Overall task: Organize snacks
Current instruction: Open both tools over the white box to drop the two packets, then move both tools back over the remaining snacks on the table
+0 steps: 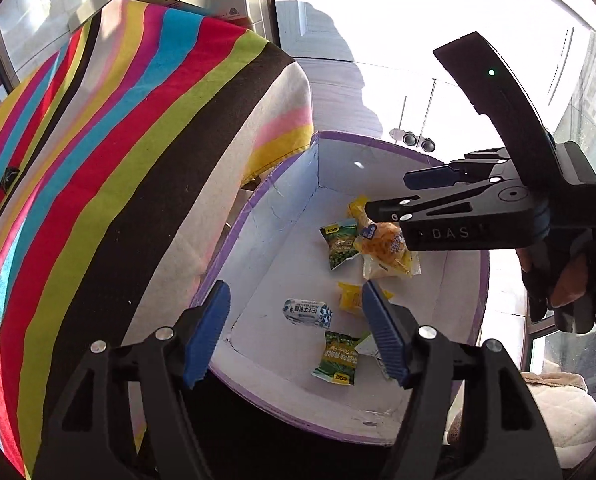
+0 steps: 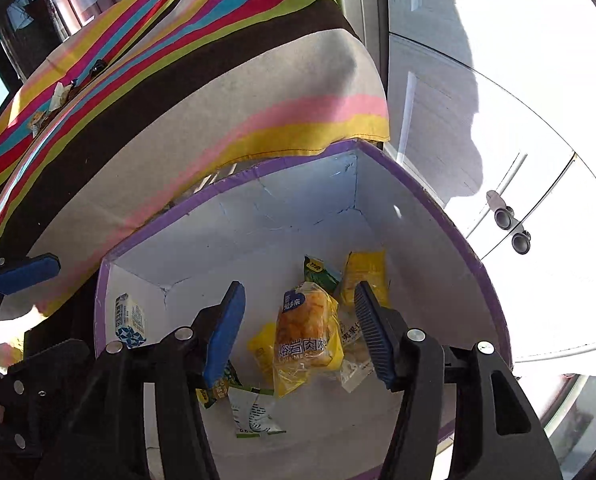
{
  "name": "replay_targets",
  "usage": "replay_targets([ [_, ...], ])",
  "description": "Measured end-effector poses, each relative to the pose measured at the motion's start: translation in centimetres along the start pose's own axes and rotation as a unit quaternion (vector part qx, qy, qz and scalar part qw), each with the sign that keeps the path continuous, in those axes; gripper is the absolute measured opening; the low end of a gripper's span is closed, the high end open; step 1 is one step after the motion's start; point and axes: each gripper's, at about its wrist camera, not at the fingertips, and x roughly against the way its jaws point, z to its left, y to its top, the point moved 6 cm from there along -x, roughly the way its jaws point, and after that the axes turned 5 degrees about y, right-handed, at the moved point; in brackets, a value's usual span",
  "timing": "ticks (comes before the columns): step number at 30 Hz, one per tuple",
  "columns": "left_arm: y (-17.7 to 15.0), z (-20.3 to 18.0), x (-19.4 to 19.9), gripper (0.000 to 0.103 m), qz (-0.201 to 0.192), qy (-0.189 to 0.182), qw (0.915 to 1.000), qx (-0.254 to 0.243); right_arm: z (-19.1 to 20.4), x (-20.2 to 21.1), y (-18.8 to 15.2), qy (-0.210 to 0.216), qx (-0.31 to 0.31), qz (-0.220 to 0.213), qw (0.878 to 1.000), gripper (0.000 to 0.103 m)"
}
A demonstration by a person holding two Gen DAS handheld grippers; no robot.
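Left tongs (image 1: pixel 296 332) and right tongs (image 2: pixel 299 330) both angled downward, jaws apart, nothing gripped.

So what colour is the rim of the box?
Purple rim on the box, clearest in the right wrist view.

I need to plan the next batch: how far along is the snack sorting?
Done: several packets, including a bun packet, lie in the purple-rimmed box. In hand: nothing; both tongs, left and right, hang open over it. Left: small items on the striped cloth.
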Motion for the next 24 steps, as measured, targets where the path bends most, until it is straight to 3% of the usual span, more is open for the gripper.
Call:
replay_targets([
  [4, 0.0, 0.3, 0.3, 0.083, -0.001, 0.009, 1.0000, 0.001, 0.1, 0.3, 0.4, -0.004, 0.002, -0.006, 1.000, 0.072],
  [14, -0.2, 2.2, 0.7, 0.083, -0.003, 0.018, 0.9995, 0.027, 1.9, 0.1, 1.1, 0.000, 0.019, -0.007, 1.000, 0.078],
  [24, 0.0, 5.2, 2.7, 0.095, -0.027, 0.007, 0.9967, 0.076, 3.4, 2.0, 2.9, -0.010, 0.027, -0.034, 0.999, 0.083],
])
